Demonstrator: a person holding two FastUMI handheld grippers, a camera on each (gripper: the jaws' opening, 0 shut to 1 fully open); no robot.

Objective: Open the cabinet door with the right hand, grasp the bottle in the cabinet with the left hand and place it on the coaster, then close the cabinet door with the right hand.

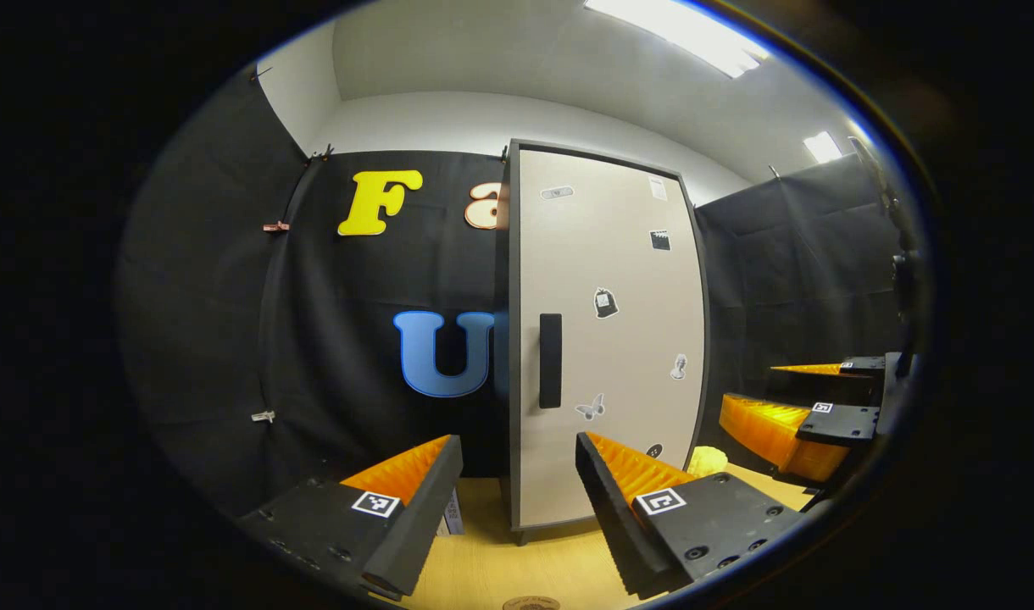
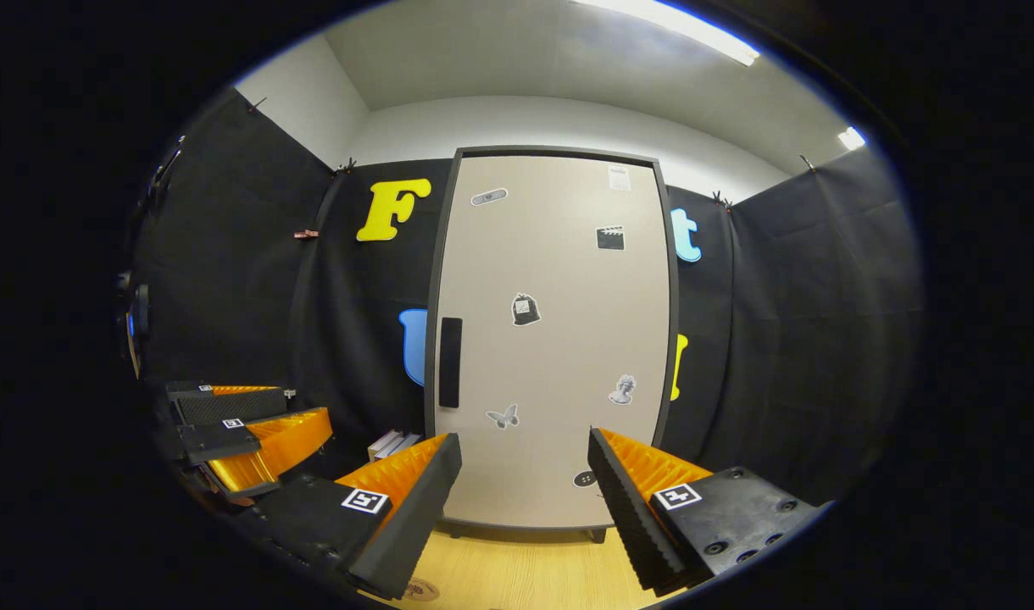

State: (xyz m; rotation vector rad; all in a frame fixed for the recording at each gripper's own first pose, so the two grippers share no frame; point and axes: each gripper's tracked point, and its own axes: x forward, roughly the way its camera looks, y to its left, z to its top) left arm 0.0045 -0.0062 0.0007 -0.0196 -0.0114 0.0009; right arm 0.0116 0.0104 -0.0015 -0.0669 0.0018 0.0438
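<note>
The cabinet (image 1: 606,339) stands on the wooden table with its beige, sticker-dotted door (image 2: 551,339) shut, so its inside is hidden. A dark vertical handle (image 1: 550,360) sits near the door's left edge (image 2: 450,362). My left gripper (image 1: 517,483) is open and held short of the door, nothing between its fingers. My right gripper (image 2: 525,487) is also open and empty, facing the door's lower middle and apart from it. A round coaster (image 1: 530,603) lies on the table just under my left gripper, and also shows by my right gripper's left finger (image 2: 419,589).
My right gripper (image 1: 792,424) shows at the right edge of the left gripper view. My left gripper (image 2: 246,432) shows at the left of the right gripper view. A small yellow object (image 1: 708,460) sits right of the cabinet. Books (image 2: 391,442) lie left of it.
</note>
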